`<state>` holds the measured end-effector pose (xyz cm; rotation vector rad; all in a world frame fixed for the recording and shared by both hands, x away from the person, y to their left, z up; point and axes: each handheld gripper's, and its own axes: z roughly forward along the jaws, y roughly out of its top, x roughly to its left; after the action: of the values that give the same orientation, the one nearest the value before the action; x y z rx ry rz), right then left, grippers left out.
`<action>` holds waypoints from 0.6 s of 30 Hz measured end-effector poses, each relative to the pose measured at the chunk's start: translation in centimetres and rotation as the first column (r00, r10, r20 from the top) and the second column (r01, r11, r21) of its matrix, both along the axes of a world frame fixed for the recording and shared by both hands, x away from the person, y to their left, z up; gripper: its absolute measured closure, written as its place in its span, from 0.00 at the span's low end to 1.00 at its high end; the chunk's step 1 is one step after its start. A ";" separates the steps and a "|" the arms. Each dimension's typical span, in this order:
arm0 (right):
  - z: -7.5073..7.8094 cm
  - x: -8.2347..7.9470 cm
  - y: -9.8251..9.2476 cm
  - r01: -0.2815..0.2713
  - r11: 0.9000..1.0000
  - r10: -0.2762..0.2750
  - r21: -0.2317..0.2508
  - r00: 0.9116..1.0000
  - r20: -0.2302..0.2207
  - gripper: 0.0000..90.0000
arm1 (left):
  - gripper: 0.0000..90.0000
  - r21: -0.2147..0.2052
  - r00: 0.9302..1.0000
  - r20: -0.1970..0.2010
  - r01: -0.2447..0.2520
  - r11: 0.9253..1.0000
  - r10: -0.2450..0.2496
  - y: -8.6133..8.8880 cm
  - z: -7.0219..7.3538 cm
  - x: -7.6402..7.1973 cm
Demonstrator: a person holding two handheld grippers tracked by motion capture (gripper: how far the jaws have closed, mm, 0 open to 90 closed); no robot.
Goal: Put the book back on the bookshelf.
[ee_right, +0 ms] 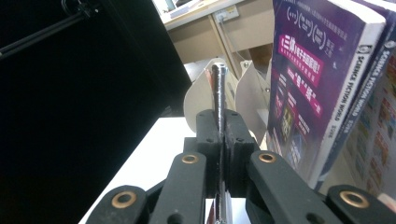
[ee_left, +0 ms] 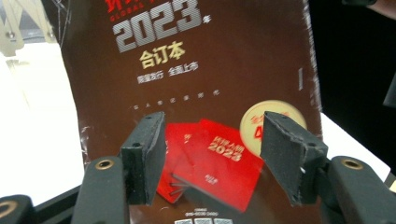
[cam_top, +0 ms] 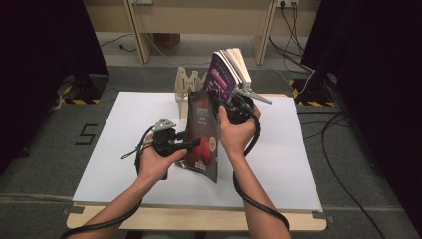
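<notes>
**Dark magazine held upright between two hands**

At the left of the high view, the left tongs (cam_top: 191, 144) sat in the person's left hand (cam_top: 154, 164), pointing rightward at the face of a dark brown magazine (cam_top: 203, 134). In the left gripper view those tongs (ee_left: 212, 156) stood apart, their two black pads on either side of the red booklets printed on the cover (ee_left: 187, 93), with a clear gap between them and nothing pressed. The cover filled the space ahead of them and carried the large figures "2023" near its top and a gold round seal at its right.

The magazine stood nearly upright on the white worktop (cam_top: 114, 149), its lower edge near the person and its top leaning toward the far side.

To the right, the right tongs (cam_top: 226, 107) in the right hand (cam_top: 236, 132) were clamped together on the magazine's upper right edge. The right gripper view showed it edge-on: the thin glossy sheet (ee_right: 219, 93) rose straight up out of the closed tongs (ee_right: 223, 135).

Behind the magazine stood a pale wooden book rack (cam_top: 186, 82) with pointed dividers, at the worktop's far edge. A thick purple paperback (cam_top: 226, 72) leaned in it at the right, tilted, pages fanned at the top. In the right gripper view that paperback (ee_right: 317, 79) stood just beside the tongs, spine reading "Science Fiction World".
</notes>
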<state>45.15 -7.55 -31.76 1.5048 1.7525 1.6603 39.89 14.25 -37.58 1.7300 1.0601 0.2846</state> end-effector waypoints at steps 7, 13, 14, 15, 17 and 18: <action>0.0 0.0 0.9 0.011 1.000 -0.011 -0.006 1.000 0.006 0.97 | 0.42 -0.007 1.000 0.008 0.005 1.000 -0.005 -0.9 1.0 0.7; -0.2 0.0 1.5 0.007 1.000 -0.007 -0.022 1.000 0.000 0.97 | 0.40 -0.022 0.999 0.020 0.027 0.999 -0.027 -2.2 1.9 1.0; -0.2 0.0 1.6 0.007 1.000 -0.007 -0.025 1.000 0.000 0.97 | 0.40 -0.022 0.999 0.020 0.031 0.999 -0.030 -2.4 2.0 1.0; -0.2 0.0 1.6 0.009 1.000 -0.009 -0.027 1.000 0.000 0.97 | 0.40 -0.020 0.999 0.022 0.032 0.999 -0.032 -2.5 2.0 1.0; -0.3 0.0 1.7 0.009 1.000 -0.009 -0.029 1.000 0.001 0.97 | 0.40 -0.016 0.999 0.022 0.034 0.999 -0.033 -2.8 2.1 1.1; -0.4 0.0 1.7 0.010 1.000 -0.010 -0.029 1.000 0.001 0.97 | 0.40 -0.012 0.999 0.024 0.032 0.999 -0.032 -2.9 2.2 1.2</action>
<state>45.16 -5.86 -32.13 1.4972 1.7587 1.6235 41.09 11.36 -35.40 1.7269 1.0142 0.2775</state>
